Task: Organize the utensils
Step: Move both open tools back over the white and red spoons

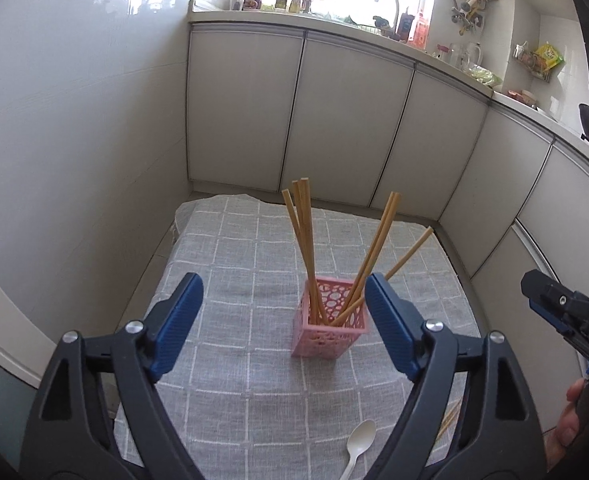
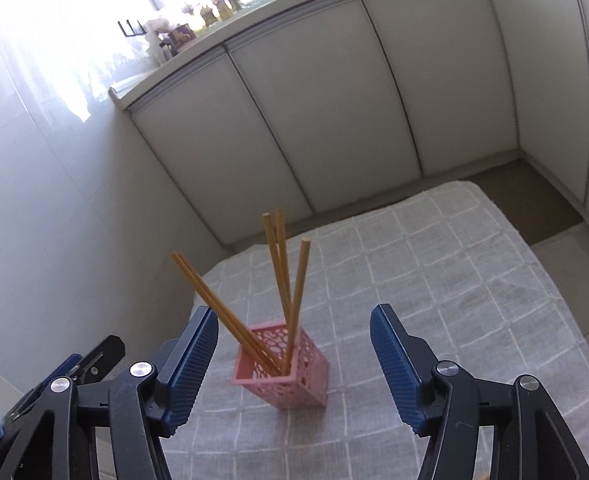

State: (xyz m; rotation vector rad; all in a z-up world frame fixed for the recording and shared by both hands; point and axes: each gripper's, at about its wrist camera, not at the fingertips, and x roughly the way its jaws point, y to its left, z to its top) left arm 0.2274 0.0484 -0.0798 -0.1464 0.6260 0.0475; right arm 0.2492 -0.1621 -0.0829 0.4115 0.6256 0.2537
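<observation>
Left hand-held gripper (image 1: 284, 320) partly hides what seem chopsticks (image 1: 450, 420) beside it.

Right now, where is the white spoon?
In the left wrist view, the spoon lies on the grey cloth at the bottom edge, nearer the camera than the pink holder and just inside the left gripper's right finger.
</observation>
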